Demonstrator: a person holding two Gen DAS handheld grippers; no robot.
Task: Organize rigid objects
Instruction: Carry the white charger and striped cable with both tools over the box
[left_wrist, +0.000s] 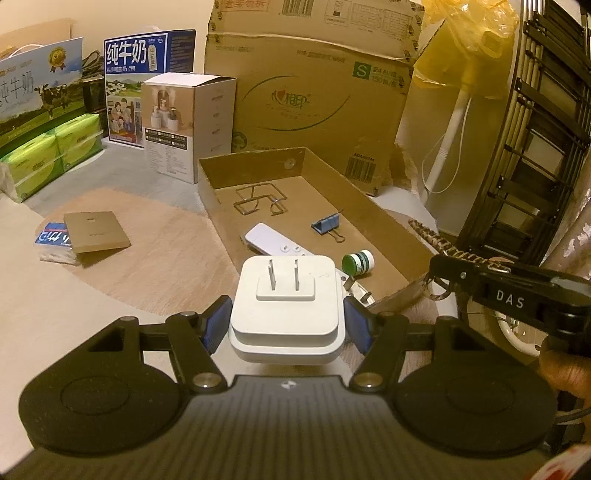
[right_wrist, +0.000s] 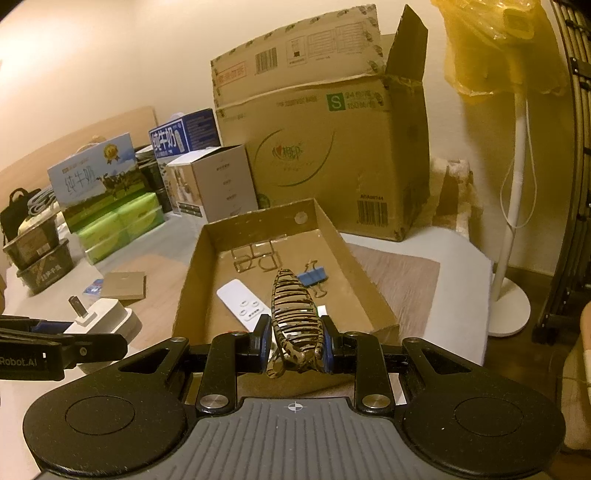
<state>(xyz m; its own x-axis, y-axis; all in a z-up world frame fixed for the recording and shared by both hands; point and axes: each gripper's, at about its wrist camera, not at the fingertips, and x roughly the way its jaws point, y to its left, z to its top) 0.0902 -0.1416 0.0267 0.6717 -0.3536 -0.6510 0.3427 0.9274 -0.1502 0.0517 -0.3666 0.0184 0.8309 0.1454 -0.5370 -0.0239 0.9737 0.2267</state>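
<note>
The left gripper is clamped on a white plug; only its camera shows the green-capped bottle in the tray. The right gripper is clamped on a striped hair clip.

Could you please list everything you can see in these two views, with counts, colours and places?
Shallow tray: one, brown cardboard, centre.
Remote: one, white, in tray.
Binder clip: one, blue, in tray.
Wire holder: one, metal, tray's far end.
Small jar: one, green and white, in tray.
Large carton: one, brown, behind tray.
Plug adapter: one, white, in left gripper.
Hair claw: one, striped, in right gripper.
</note>
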